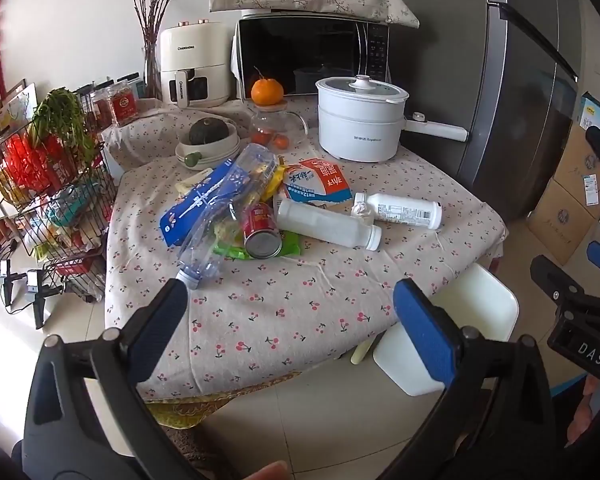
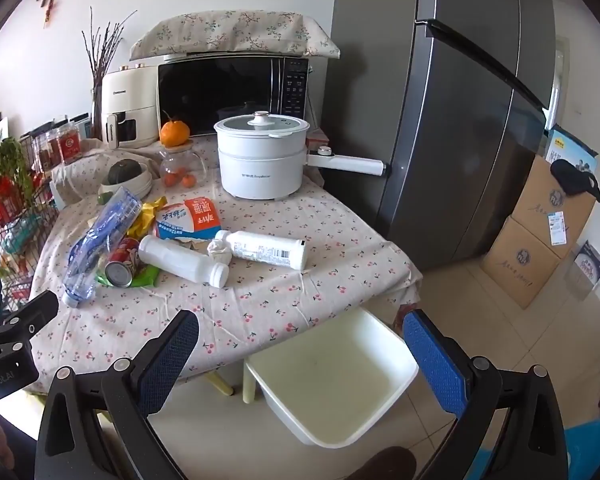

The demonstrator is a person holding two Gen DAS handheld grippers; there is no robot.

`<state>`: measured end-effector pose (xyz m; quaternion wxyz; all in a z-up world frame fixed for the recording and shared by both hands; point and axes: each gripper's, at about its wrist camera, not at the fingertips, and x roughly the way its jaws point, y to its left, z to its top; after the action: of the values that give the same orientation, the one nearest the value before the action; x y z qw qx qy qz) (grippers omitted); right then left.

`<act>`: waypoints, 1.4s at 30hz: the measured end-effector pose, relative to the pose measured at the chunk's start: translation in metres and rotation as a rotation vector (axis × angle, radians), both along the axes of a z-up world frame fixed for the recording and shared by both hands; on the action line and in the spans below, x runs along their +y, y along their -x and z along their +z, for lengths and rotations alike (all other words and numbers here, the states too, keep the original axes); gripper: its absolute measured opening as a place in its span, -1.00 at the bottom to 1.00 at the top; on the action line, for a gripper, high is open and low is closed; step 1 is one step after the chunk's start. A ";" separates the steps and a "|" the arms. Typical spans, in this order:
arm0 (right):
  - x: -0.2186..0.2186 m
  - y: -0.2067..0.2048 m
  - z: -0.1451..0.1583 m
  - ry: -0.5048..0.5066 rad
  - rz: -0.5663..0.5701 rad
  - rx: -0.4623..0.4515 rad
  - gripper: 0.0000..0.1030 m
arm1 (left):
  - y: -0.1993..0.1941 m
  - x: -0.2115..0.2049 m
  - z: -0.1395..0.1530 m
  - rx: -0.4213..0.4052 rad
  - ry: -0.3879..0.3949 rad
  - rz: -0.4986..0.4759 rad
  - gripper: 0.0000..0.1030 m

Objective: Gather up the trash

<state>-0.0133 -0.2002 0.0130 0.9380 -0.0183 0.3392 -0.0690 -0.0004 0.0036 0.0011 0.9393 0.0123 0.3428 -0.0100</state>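
**Trash heaped mid-surface, both grippers wide and held back over the floor**

The left gripper (image 1: 290,312) hangs off the near edge of the surface (image 1: 260,320) with its jaws spread wide and nothing between them. The right gripper (image 2: 300,344) is likewise wide and empty, held above the white bin (image 2: 332,380), which sits on the floor just beside the surface's near corner, partly tucked under the cloth's overhang.

The trash lies in a loose cluster toward the left-centre. A crushed clear bottle (image 1: 224,216) slants across the heap, its cap end nearest the left gripper. Touching it is a red can (image 1: 261,231) on its side, open end facing forward, resting on a green wrapper (image 1: 288,242). Two white bottles lie flat: one (image 1: 326,224) beside the can, the other (image 1: 404,210) further right, with a crumpled tissue (image 1: 360,212) between their necks. Behind them sits a milk carton (image 1: 316,182), and a blue packet (image 1: 192,208) and yellow wrapper (image 1: 274,176) are largely covered by the clear bottle.

A broad band of bare cloth separates the heap from the near edge and the right-hand corner. Behind, a white electric pot (image 1: 360,124) and a glass jar (image 1: 270,130) crowd the far side; a wire rack (image 1: 56,208) stands close to the left edge.

The green wrapper's extent under the can cannot be made out.
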 end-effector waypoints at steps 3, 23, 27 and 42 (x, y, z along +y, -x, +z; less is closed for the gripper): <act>0.002 0.001 0.000 0.002 0.006 -0.002 1.00 | 0.000 0.000 0.000 0.003 0.004 -0.003 0.99; 0.005 0.002 -0.001 -0.001 0.016 -0.007 1.00 | -0.001 -0.002 -0.003 0.006 0.000 -0.012 0.99; 0.005 0.002 -0.001 -0.002 0.015 -0.007 1.00 | -0.001 -0.002 -0.002 0.005 0.001 -0.011 0.99; 0.005 0.002 -0.001 -0.001 0.016 -0.006 1.00 | -0.001 -0.002 -0.002 0.006 0.000 -0.010 0.99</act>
<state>-0.0150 -0.1951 0.0119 0.9395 -0.0204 0.3364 -0.0612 0.0004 0.0016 -0.0011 0.9382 0.0138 0.3454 -0.0150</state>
